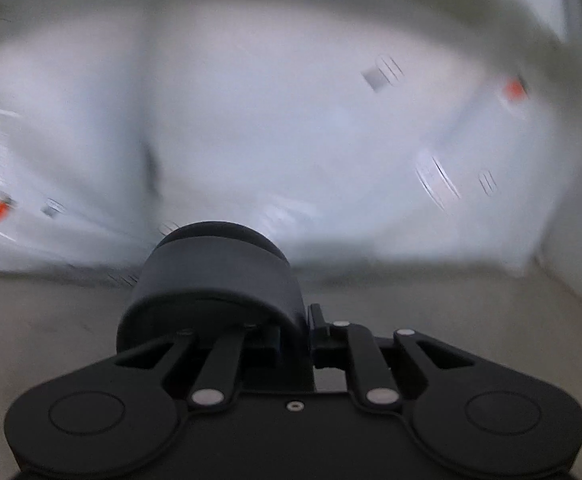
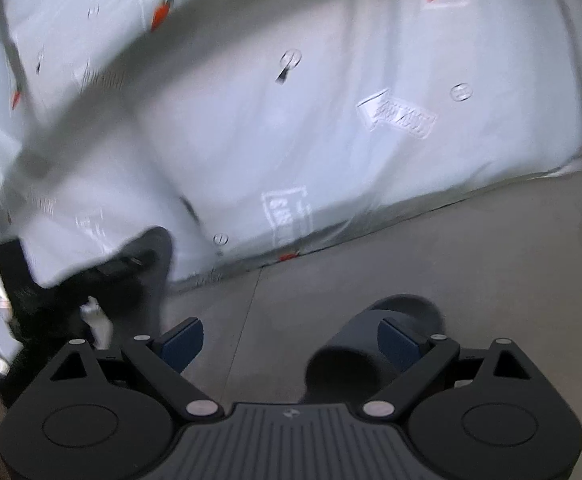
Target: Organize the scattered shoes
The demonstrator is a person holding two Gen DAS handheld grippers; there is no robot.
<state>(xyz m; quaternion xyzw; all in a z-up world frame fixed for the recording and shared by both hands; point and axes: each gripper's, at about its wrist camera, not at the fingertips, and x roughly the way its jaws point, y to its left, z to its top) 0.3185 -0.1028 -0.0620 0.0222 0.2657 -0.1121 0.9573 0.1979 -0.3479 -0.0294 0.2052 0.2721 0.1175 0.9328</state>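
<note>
Between the closed fingers of the left gripper (image 1: 291, 344), at about 11 o'clock from its linkage, a dark grey slipper (image 1: 215, 276) is pinched by the edge of its strap and rises toward 12 o'clock. Beyond it a strip of bare grey floor (image 1: 431, 292) runs from 9 to 3 o'clock up to the bottom edge of a large white plastic-wrapped block (image 1: 291, 120) printed with small orange carrots, which fills the view and is heavily blurred. On the right wrist view, the right gripper (image 2: 291, 344) is spread wide and holds nothing; a second dark slipper (image 2: 371, 344) lies on the floor just at its 2 o'clock finger (image 2: 397, 342), whether touching it is unclear. Open tiled floor (image 2: 471, 264) stretches from 12 to 3 o'clock as far as the slanting lower edge of the wrapped block (image 2: 331, 140). At 9 o'clock the left gripper with its slipper (image 2: 147, 256) shows as a dark blur, near the block's edge.
</note>
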